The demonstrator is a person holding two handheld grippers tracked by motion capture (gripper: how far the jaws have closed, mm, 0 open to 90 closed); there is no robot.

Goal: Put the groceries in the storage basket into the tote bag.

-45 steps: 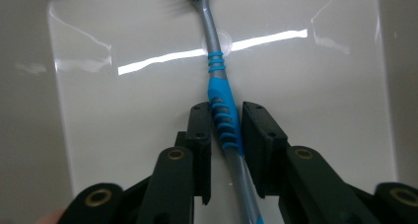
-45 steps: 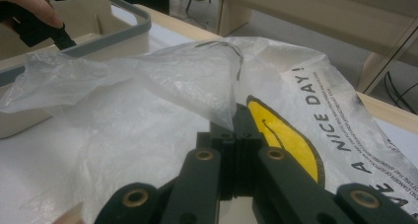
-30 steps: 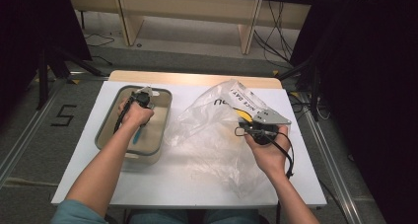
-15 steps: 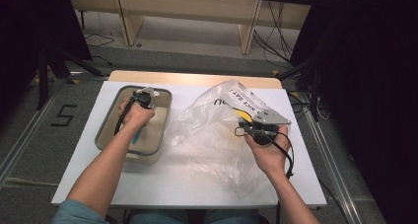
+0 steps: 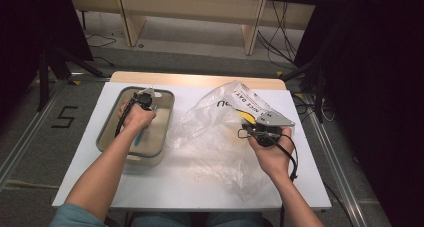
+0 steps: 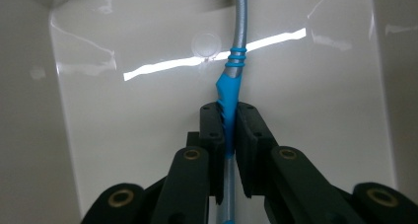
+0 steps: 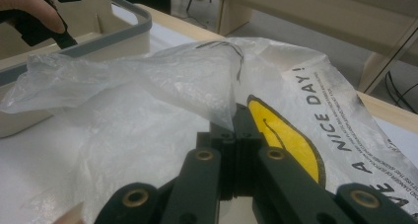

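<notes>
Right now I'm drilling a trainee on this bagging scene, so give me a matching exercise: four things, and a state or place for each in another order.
Things:
1. left gripper
2. right gripper
3. bin
4. toothbrush

States or places:
A. on the table, at the left
B. shut on a fold of the plastic bag
C. blue and silver, lying inside the bin
D. shut on the toothbrush

Pairs: 1-D, 2-B, 3-A, 4-C

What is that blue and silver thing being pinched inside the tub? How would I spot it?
Start at the white table and find the beige tub with a grey rim on its left side. Inside it, the left hand-held gripper is shut on a slim toothbrush. Its bright blue ribbed grip and silver neck stand out against the tub's pale floor, unlike the clear plastic bag beside the tub.
</notes>
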